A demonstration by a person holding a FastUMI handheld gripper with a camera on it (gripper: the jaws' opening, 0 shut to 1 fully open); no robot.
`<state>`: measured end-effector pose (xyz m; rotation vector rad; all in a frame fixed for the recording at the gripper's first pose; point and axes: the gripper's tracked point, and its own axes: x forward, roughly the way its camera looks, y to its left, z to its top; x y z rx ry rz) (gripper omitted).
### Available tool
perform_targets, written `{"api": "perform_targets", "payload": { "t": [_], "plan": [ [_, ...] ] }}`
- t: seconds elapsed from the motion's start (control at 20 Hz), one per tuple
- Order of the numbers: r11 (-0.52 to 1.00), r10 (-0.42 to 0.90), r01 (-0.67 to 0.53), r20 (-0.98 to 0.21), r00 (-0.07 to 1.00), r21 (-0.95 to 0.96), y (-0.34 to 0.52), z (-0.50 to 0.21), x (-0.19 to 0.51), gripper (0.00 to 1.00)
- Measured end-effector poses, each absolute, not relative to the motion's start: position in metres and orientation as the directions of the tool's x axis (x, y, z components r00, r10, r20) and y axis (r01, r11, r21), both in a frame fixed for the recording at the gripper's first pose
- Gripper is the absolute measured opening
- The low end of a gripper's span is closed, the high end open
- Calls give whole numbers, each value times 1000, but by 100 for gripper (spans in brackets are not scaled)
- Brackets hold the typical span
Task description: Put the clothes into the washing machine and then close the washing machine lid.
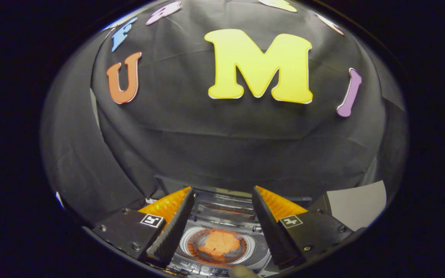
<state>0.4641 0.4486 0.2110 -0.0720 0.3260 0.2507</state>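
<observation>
— Clothes in?
— Yes, the orange clothes [219,245] lie in the washing machine [216,253] drum, below the gripper [222,200], fingers spread, empty.
— Next?
— Closing the raised lid [224,206], I'd say.

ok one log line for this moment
gripper: open, empty | orange clothes: in washing machine drum, seen between fingers | lid: up | next: close lid

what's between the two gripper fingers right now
In the gripper view, the open gripper holds nothing; through the gap shows the washing machine below, lid up, with orange clothes in its drum.
</observation>
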Motion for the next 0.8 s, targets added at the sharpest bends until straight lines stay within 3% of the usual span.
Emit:
{"api": "perform_targets", "payload": {
  "t": [0.8],
  "plan": [
    [994, 109, -103, -416, 903, 37, 446, 179, 539, 94]
  ]
}}
